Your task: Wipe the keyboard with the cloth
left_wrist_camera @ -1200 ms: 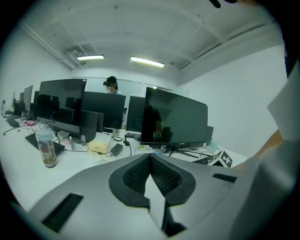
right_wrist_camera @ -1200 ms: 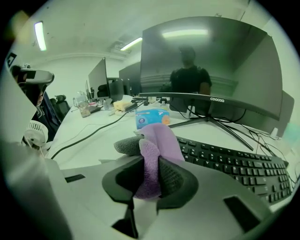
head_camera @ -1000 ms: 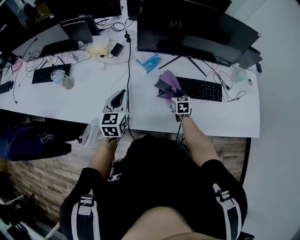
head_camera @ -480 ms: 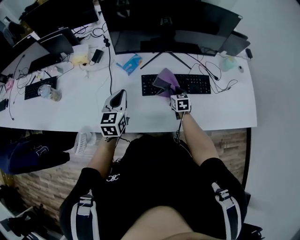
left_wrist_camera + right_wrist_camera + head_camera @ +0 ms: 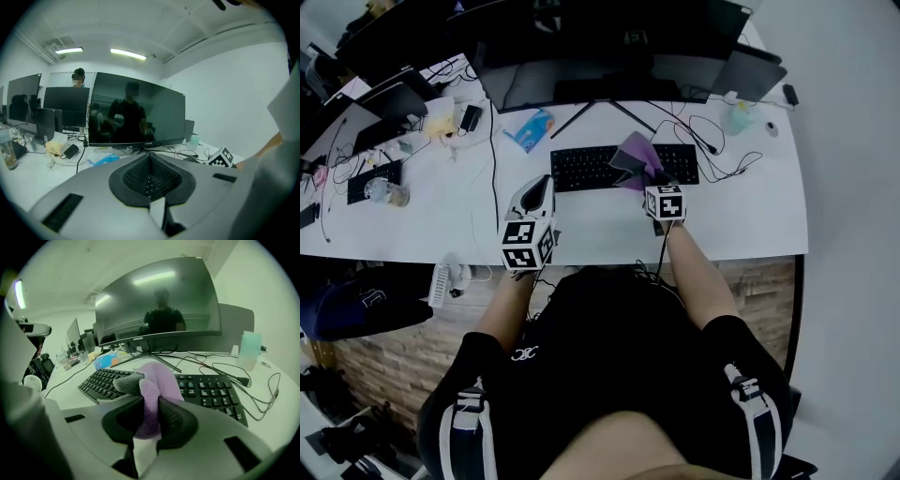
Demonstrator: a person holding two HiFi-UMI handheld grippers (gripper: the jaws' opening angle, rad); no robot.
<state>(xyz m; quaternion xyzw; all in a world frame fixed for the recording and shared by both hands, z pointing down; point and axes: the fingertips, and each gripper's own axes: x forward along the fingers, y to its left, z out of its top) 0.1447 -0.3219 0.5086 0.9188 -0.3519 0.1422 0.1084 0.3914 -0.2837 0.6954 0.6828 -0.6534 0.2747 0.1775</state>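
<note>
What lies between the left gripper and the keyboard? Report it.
Only bare white desk separates the left gripper from the keyboard, per the head view.

Shared office: white desks (image 5: 609, 225), monitors (image 5: 600, 42), keyboards (image 5: 623, 166).

The cloth (image 5: 157, 380) is soft and crumpled, purple on one face and grey on the other. It is pinched between the jaws of the right gripper (image 5: 151, 413) and stands up out of them, with a grey fold turned to the left of the jaws. The keyboard (image 5: 213, 394) is black, long and flat, keys facing up. It lies just ahead of this gripper and reaches out to both sides of it. The loose part of the cloth is over its middle keys.
</note>
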